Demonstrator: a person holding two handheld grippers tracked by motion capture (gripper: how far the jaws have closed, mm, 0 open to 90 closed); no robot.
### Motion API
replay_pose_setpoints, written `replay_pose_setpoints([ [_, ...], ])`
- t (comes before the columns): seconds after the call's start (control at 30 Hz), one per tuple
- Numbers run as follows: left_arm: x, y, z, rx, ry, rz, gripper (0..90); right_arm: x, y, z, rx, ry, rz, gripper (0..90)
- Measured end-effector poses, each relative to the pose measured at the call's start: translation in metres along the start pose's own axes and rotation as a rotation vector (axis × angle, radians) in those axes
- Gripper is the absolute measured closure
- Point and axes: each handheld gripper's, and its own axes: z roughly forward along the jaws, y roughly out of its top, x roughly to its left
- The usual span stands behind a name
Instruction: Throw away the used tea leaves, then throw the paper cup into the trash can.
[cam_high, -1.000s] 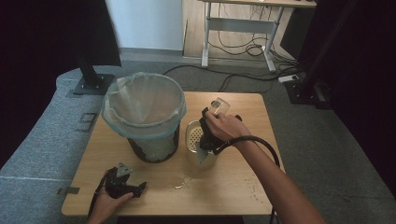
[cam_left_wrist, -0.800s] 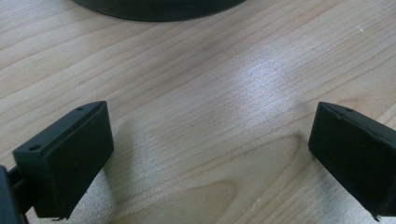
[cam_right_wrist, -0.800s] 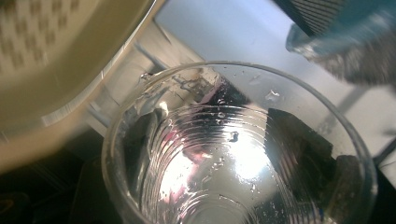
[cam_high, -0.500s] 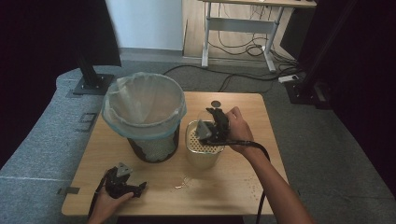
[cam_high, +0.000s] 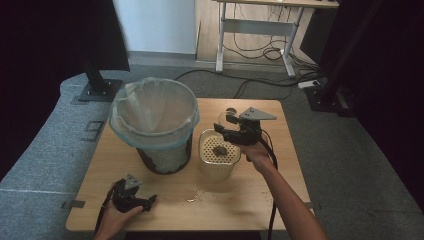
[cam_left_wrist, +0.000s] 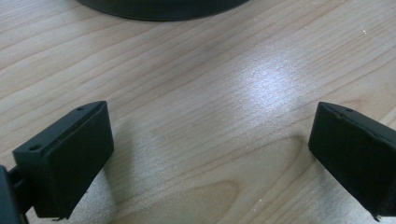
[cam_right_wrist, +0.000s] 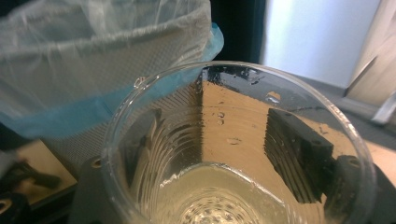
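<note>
While the left gripper (cam_high: 132, 197) is resting wide open and empty on the table (cam_high: 280, 195), the right gripper (cam_high: 235, 131) is squeezing a clear cup (cam_right_wrist: 233, 154) just behind the cream strainer pot (cam_high: 218, 159).

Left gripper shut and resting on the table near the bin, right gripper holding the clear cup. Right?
Not quite: the left gripper is open, its jaws wide apart over bare table in the left gripper view. The rest stands: right gripper holds the clear cup.
</note>
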Motion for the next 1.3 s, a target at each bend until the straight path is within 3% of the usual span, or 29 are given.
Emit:
replay_pose_setpoints([
  [0.03, 0.000, 0.000, 0.000, 0.000, 0.002, -0.004, 0.0, -0.001, 0.000, 0.000, -0.003, 0.006, 0.031, 37.5],
  [0.17, 0.001, 0.000, 0.000, -0.001, 0.014, -0.016, 0.0, -0.002, -0.001, 0.001, -0.011, -0.005, 0.071, 37.5],
  [0.5, 0.002, 0.000, 0.000, -0.002, 0.029, -0.034, 0.0, 0.002, 0.021, -0.007, -0.053, -0.026, 0.049, 37.3],
  [0.83, 0.002, 0.000, 0.000, -0.002, 0.029, -0.034, 0.0, 0.027, 0.096, -0.015, -0.167, 0.006, -0.036, 37.2],
  [0.97, 0.002, 0.000, 0.000, 0.000, 0.028, -0.034, 0.0, 0.046, 0.126, -0.003, -0.187, 0.030, -0.070, 36.9],
  [1.07, 0.002, 0.000, 0.000, -0.001, 0.028, -0.035, 0.0, 0.066, 0.146, 0.019, -0.167, 0.054, -0.110, 36.4],
  [1.3, 0.002, 0.000, 0.000, -0.004, 0.029, -0.036, 0.3, 0.096, 0.158, 0.071, -0.116, 0.104, -0.148, 35.9],
])
